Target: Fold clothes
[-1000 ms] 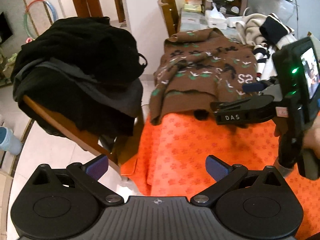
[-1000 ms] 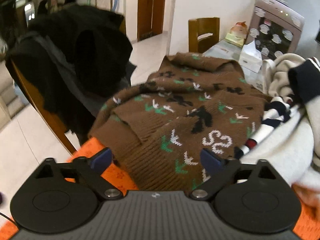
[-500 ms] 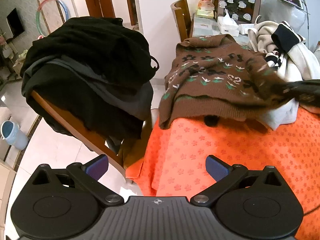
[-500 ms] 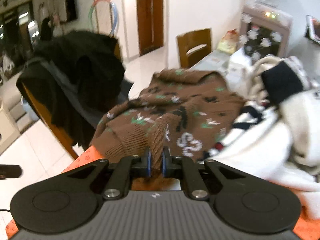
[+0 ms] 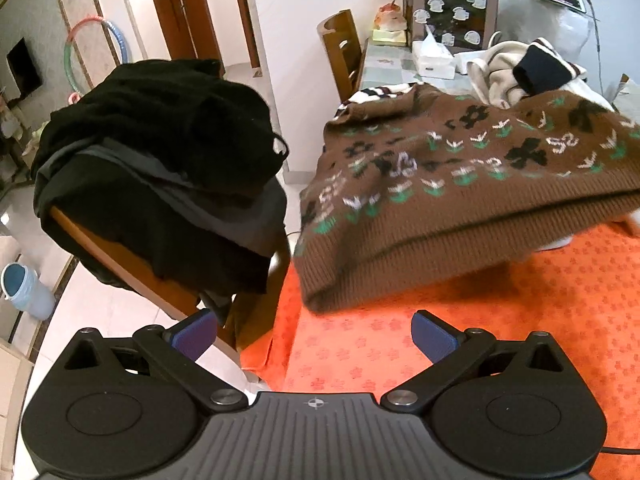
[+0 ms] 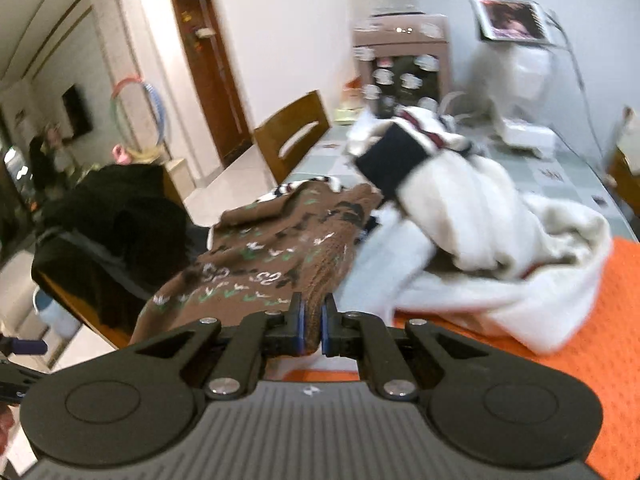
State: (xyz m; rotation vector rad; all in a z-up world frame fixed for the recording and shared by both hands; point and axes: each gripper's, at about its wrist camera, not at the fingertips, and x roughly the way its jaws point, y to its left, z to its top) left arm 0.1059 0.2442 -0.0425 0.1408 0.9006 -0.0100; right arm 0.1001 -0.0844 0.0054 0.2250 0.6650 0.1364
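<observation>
A brown knit sweater with green, white and black motifs lies across the orange cloth-covered table, its hem lifted on the right. My right gripper is shut on the sweater's hem and holds it above the table. My left gripper is open and empty over the table's left edge, short of the sweater. A white, striped garment is heaped behind the sweater; it also shows in the left wrist view.
A wooden chair piled with black and grey clothes stands left of the table. Another wooden chair, a tissue box and a cabinet are at the far end. A pale blue bin stands on the floor.
My right gripper closed on the sweater's hem and lifted it, dragging the sweater to the right. My left gripper stayed open and drew back slightly.
</observation>
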